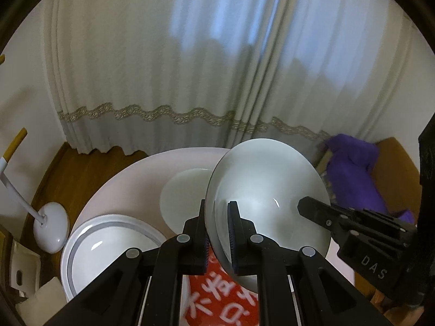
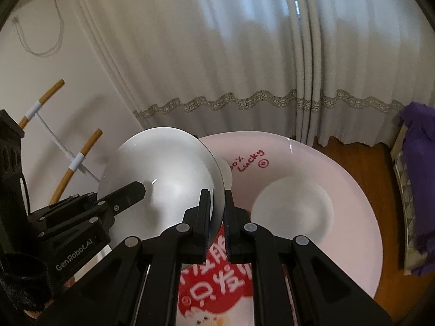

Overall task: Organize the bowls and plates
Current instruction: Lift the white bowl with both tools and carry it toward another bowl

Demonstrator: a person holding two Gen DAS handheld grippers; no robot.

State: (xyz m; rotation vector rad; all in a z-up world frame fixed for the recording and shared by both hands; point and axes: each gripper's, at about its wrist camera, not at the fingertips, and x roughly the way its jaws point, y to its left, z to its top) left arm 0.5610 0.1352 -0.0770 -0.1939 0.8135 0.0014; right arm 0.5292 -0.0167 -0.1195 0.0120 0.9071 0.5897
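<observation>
A white bowl (image 1: 266,190) is held tilted above the pink round table (image 1: 130,179), gripped on opposite rims by both grippers. My left gripper (image 1: 217,212) is shut on its near rim, and the right gripper's finger (image 1: 315,212) reaches in from the right. In the right wrist view the same bowl (image 2: 163,174) is pinched by my right gripper (image 2: 217,203), with the left gripper's finger (image 2: 127,194) coming in from the left. A second white bowl (image 2: 293,212) sits on the table (image 2: 348,190); it also shows in the left wrist view (image 1: 185,190). A grey-rimmed white plate (image 1: 108,247) lies at the table's left.
A red and white printed mat (image 1: 217,298) lies on the table below the held bowl. A white stand base (image 1: 51,225) sits on the wooden floor at left. Curtains (image 1: 190,68) hang behind. A purple cloth (image 1: 353,176) lies on a seat at right.
</observation>
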